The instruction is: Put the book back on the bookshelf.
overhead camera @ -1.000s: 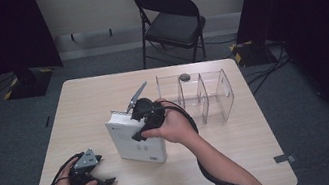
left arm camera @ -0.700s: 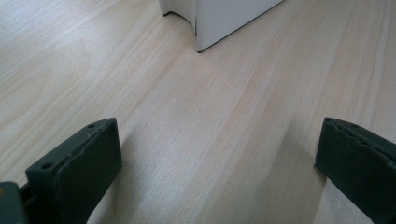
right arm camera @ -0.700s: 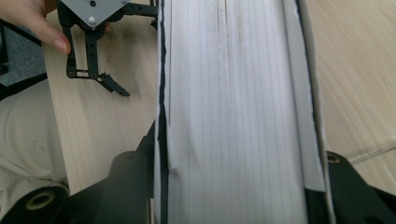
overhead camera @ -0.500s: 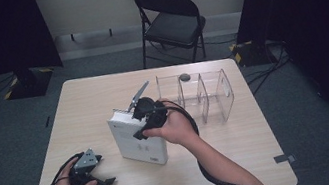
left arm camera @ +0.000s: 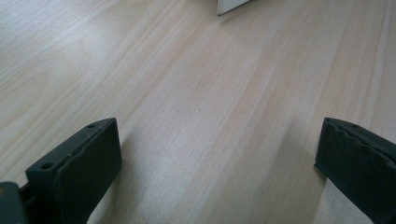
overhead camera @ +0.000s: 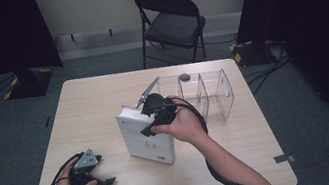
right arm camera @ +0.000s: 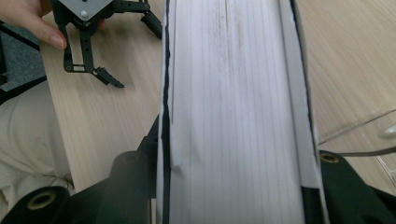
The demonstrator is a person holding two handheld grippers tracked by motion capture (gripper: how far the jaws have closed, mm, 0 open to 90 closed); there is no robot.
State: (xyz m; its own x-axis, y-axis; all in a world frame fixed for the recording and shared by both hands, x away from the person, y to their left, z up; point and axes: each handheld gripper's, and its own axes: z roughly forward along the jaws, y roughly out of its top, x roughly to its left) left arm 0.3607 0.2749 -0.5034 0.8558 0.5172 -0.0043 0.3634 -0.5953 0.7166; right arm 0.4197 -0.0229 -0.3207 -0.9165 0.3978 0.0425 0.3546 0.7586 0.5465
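Both black fingers clench the thick white book's page edge; left gripper rests released on the pale wooden desk.

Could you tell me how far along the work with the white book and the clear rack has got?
Done: the right gripper has clamped the white book and stood it upright. In hand: its jaws just closed across the book's page edge. Left: moving it into the clear rack; the left gripper rests open on the table.

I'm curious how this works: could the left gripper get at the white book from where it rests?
Probably yes. The left gripper sits open on the table, with bare wood between it and the book, though the right gripper already clamps the book's top edge.
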